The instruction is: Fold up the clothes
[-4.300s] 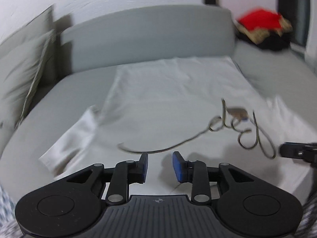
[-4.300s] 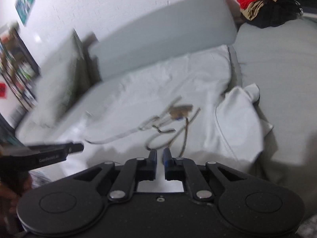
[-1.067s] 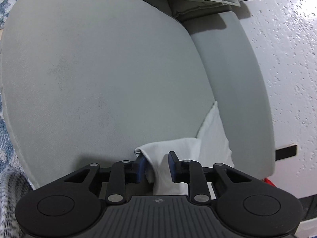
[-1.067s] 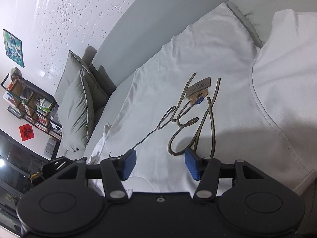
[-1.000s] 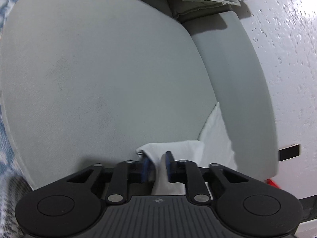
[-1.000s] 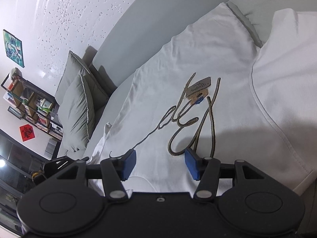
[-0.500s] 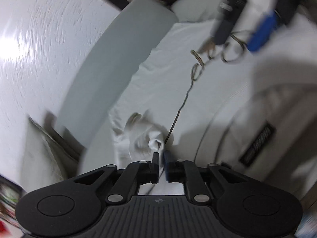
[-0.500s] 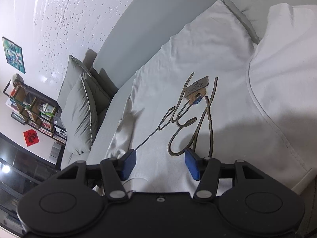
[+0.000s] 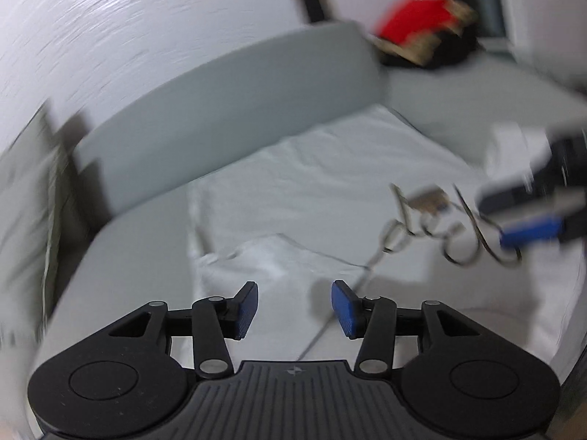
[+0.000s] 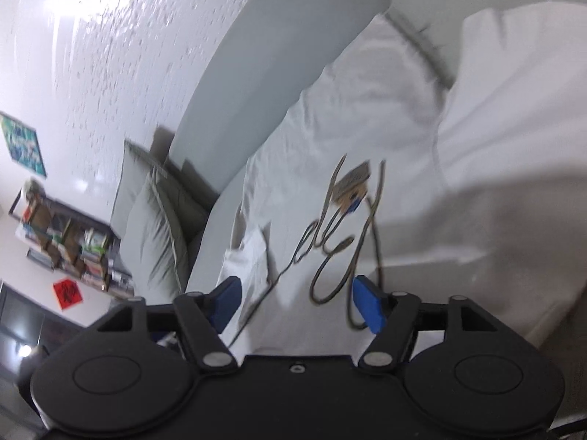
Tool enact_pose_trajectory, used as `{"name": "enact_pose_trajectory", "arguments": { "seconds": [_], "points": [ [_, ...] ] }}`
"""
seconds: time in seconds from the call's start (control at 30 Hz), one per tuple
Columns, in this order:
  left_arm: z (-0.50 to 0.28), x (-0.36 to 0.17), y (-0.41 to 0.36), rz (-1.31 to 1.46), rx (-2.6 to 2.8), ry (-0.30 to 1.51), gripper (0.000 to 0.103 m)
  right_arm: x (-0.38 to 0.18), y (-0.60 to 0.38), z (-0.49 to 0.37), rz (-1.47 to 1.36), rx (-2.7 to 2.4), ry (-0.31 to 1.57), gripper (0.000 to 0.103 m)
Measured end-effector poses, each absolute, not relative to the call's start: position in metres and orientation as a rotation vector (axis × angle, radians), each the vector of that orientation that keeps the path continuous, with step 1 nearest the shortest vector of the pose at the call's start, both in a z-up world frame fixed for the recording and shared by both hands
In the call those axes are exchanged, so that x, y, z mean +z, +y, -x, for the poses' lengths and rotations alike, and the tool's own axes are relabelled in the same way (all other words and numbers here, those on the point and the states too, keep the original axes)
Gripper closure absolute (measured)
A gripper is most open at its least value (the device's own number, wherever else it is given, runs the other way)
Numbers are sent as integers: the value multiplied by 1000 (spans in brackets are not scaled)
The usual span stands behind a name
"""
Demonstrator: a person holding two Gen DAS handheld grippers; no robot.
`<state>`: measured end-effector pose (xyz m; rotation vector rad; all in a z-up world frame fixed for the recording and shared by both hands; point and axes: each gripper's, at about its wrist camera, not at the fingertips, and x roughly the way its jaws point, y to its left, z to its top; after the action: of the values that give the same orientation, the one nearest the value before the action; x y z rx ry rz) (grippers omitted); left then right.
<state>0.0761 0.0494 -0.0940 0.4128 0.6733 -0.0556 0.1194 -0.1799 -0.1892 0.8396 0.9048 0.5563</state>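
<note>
A white T-shirt (image 9: 330, 190) with a dark script print (image 9: 433, 227) lies spread on a grey sofa (image 9: 234, 110). Its left sleeve (image 9: 279, 256) is folded in onto the body, just ahead of my left gripper (image 9: 293, 306), which is open and empty above the shirt's near edge. My right gripper (image 10: 293, 302) is open and empty over the printed chest (image 10: 348, 220); it also shows blurred at the right of the left wrist view (image 9: 532, 216). The right sleeve (image 10: 513, 91) lies folded over the shirt's right side.
A pile of red, tan and black clothes (image 9: 422, 36) sits on the sofa's far right. Grey cushions (image 10: 157, 220) lean at the sofa's left end. A bookshelf (image 10: 62, 242) stands against the wall beyond them.
My left gripper was shut on the left sleeve, carried it over onto the shirt body, and has now opened and let it go. The right gripper stayed open, shifting slightly.
</note>
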Motion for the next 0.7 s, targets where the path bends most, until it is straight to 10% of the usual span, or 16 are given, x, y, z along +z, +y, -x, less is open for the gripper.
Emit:
{"name": "enact_pose_trajectory", "arguments": {
  "seconds": [0.23, 0.33, 0.7],
  "points": [
    [-105, -132, 31, -504, -120, 715, 57, -203, -192, -127, -951, 543, 937, 38],
    [-113, -130, 45, -419, -88, 758, 98, -204, -193, -128, -964, 543, 938, 38],
    [-85, -59, 198, -49, 331, 625, 99, -204, -194, -126, -942, 545, 933, 37]
  ]
}}
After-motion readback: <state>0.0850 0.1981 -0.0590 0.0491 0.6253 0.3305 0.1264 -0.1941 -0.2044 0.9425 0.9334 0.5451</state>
